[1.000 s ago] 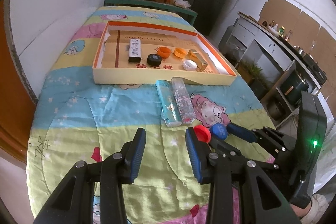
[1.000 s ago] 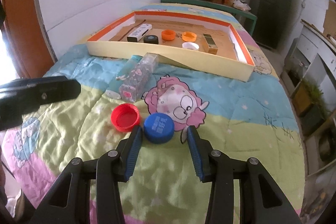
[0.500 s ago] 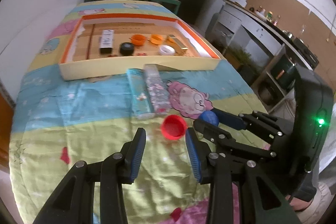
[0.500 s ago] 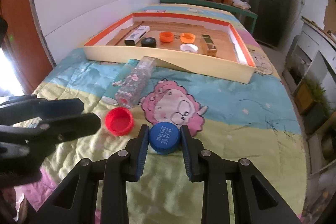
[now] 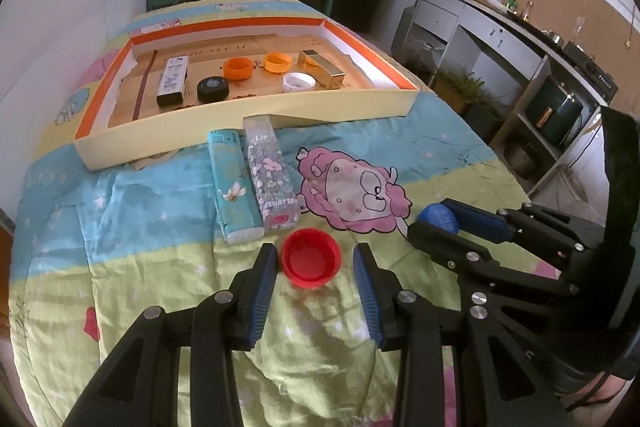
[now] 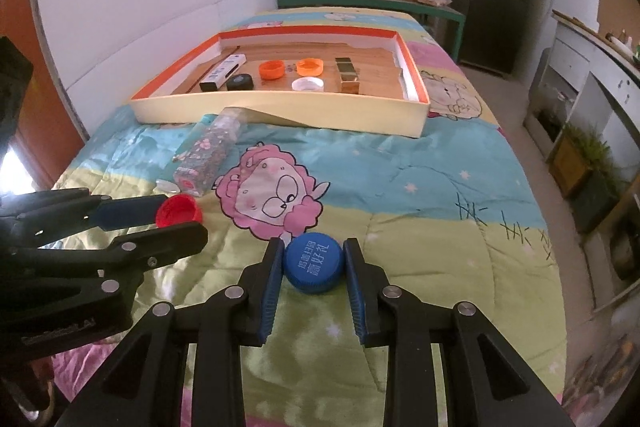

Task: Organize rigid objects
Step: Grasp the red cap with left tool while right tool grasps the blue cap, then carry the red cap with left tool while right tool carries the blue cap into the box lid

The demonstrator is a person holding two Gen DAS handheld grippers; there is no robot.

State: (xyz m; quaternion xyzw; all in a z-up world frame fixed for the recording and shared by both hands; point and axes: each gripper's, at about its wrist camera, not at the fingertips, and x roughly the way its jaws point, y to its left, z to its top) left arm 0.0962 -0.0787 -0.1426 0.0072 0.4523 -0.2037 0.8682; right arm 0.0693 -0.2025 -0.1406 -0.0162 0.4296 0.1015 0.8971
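Left wrist: left gripper [image 5: 315, 269] has its fingers [image 5: 264, 277] apart, straddling the red cap [image 5: 311, 257], which sits open side up on the quilt [image 5: 132, 251]; small gaps at both sides, no contact that I can see. Cap reads as light rigid plastic, probably with a ribbed skirt; take it across the skirt at 3 and 9 o'clock, and go easy, since an upturned cap can tip or skid on soft fabric. At 11 o'clock from it, two flat boxes lie side by side: teal box [image 5: 234, 183], writing too small, and clear floral box [image 5: 270, 173], which reads "LIP" at the top, "FLORTTE" near the bottom. Both likely light card or plastic; grip the long edges. Tray [image 5: 248, 131] at 12 o'clock holds a remote-like stick, black, orange and white caps and a gold box; the print there is unreadable.

Right wrist: right gripper [image 6: 313, 269] has just closed; both pads press the skirt of the blue cap [image 6: 313, 263], clamped at 3 and 9 o'clock, cap apparently still resting on the quilt. White Chinese print on top, roughly "扫码 赢好礼". Stiff, light, slightly slick; the grip looks centred.
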